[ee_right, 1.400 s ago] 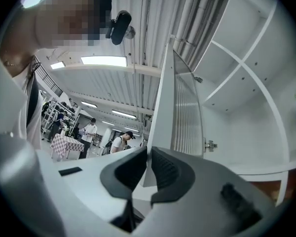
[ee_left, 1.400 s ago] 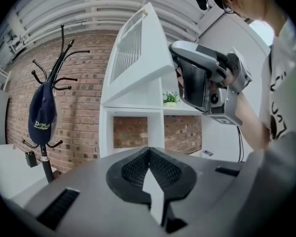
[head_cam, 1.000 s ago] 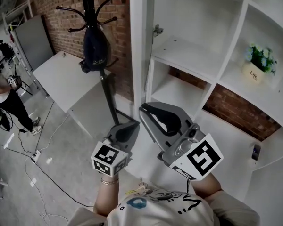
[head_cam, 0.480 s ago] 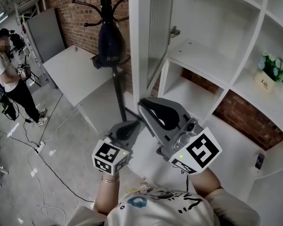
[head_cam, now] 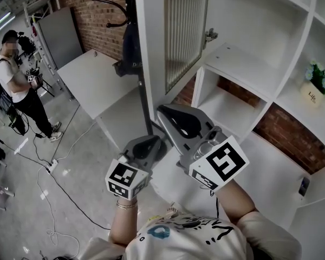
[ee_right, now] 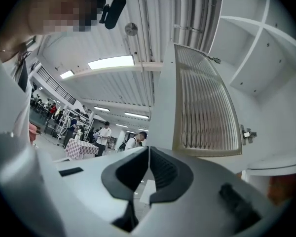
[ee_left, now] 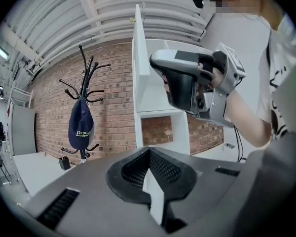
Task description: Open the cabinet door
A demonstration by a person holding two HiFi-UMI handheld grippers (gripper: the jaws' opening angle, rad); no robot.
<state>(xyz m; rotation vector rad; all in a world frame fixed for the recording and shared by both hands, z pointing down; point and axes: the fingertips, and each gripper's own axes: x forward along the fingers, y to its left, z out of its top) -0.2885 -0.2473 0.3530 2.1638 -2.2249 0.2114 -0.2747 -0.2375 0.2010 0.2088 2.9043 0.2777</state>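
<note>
Closing is the one real change in the tools: the jaws of the grey, black-padded right gripper (ee_right: 148,149) have just been drawing in and now meet tip to tip, with nothing between them. The matching grey left gripper (ee_left: 149,151) is likewise pressed together and empty. In the head view both sit low in front of the person's chest, much as they did a second ago, and neither touches anything. What has shifted is the outlook. The white-framed cabinet door with its ribbed glass panel (head_cam: 185,31), earlier seen almost edge-on, now shows that panel broadly. The black coat stand (ee_left: 85,89) and the brick wall have slid across the view with it, so I take most of the shift to be the person's head turning, not the door swinging. The door stands swung well out from the white open-shelf cabinet (head_cam: 244,56), hanging on its small metal hinge (head_cam: 210,36), with the compartment behind it laid bare. By my reading the opening is done and both tools are free of the door, so little remains but to draw back.
</note>
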